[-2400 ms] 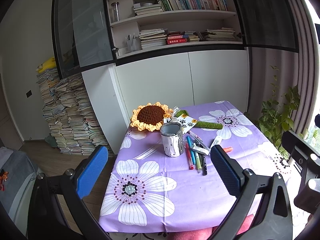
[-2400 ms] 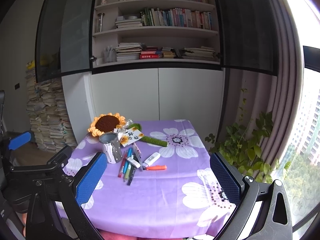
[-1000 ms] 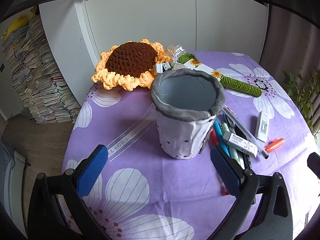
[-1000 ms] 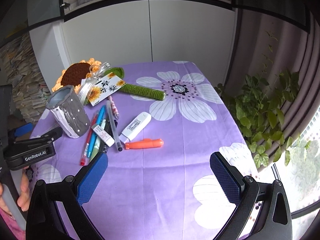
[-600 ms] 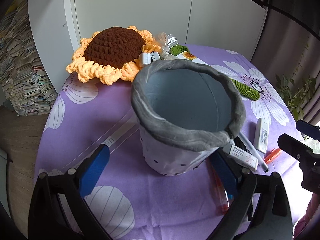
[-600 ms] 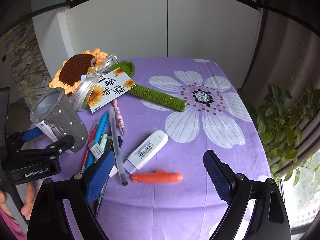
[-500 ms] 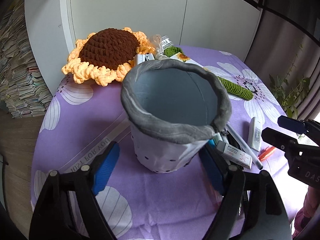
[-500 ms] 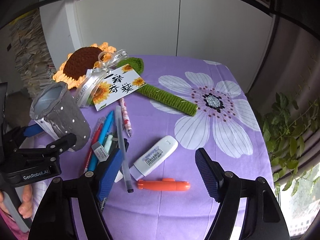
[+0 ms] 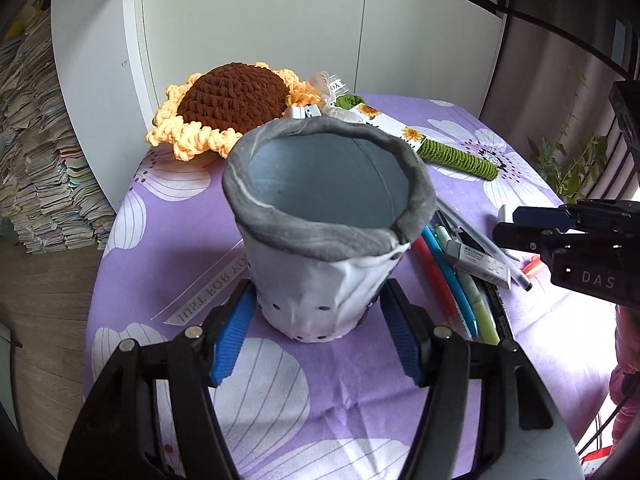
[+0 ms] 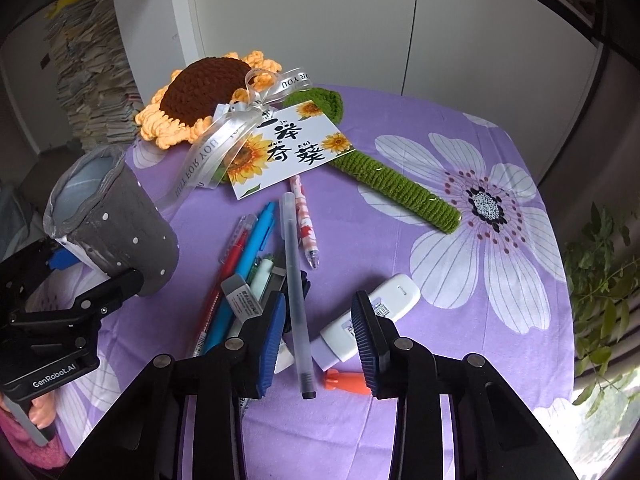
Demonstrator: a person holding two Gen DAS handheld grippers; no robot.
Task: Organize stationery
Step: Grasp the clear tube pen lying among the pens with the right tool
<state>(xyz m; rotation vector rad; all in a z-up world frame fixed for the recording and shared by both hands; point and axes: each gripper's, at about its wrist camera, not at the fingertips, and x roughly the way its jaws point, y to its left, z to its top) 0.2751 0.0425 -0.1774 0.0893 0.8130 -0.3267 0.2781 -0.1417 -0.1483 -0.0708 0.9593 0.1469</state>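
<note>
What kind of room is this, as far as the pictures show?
Probably a home study: tall stacks of papers by white cabinet doors, and a table under a purple flowered cloth strewn with pens.

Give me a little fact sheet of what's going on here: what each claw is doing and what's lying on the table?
left gripper: jaws closing around the grey pen cup's base
right gripper: jaws closing, frosted grey pen between them
cup contents: empty
loose stationery: red pen, blue pen, eraser, orange marker
nearby: crochet sunflower
surface: purple floral tablecloth
</note>
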